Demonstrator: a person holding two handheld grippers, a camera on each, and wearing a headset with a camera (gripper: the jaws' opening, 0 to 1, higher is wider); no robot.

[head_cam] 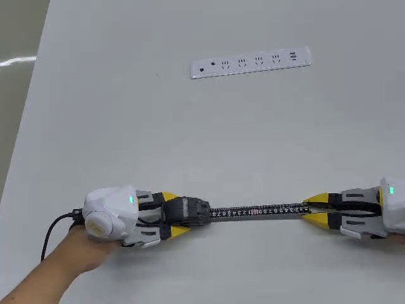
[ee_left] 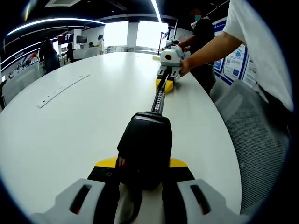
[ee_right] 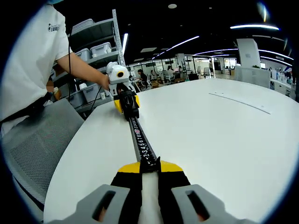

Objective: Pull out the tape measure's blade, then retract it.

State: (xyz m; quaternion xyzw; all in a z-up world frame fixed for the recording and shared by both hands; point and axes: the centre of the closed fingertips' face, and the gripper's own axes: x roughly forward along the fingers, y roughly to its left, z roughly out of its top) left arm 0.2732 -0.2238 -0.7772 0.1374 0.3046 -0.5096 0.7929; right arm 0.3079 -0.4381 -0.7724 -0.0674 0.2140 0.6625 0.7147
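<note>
White counter [head_cam: 190,139] runs wide and bare through an open office with ceiling strip lights. A white power strip [head_cam: 251,62] lies flat toward the far side, well apart from the work.

Close to the near edge, the black tape measure [head_cam: 186,212] sits on the counter, held by the left gripper [head_cam: 174,214]. Its yellow-tipped fingers [head_cam: 169,197] are clamped on either side of the body. A person's hand [head_cam: 85,250] grips this tool from behind, and a dark cable [head_cam: 54,228] trails off its rear.

The blade [head_cam: 259,211] is drawn out of the tape measure in a straight line low over the counter, its printed numbers facing up. Its far end reaches the right gripper [head_cam: 315,209], whose fingers [head_cam: 318,220] are pressed together on the tip.

In the left gripper view the blade runs away from the black body to the other gripper. In the right gripper view it runs back from the pinched tip to the tape measure. A grey mesh chair [ee_right: 37,140] stands beside the counter's edge, and shelves [ee_right: 93,42] carrying storage boxes stand behind the person.
</note>
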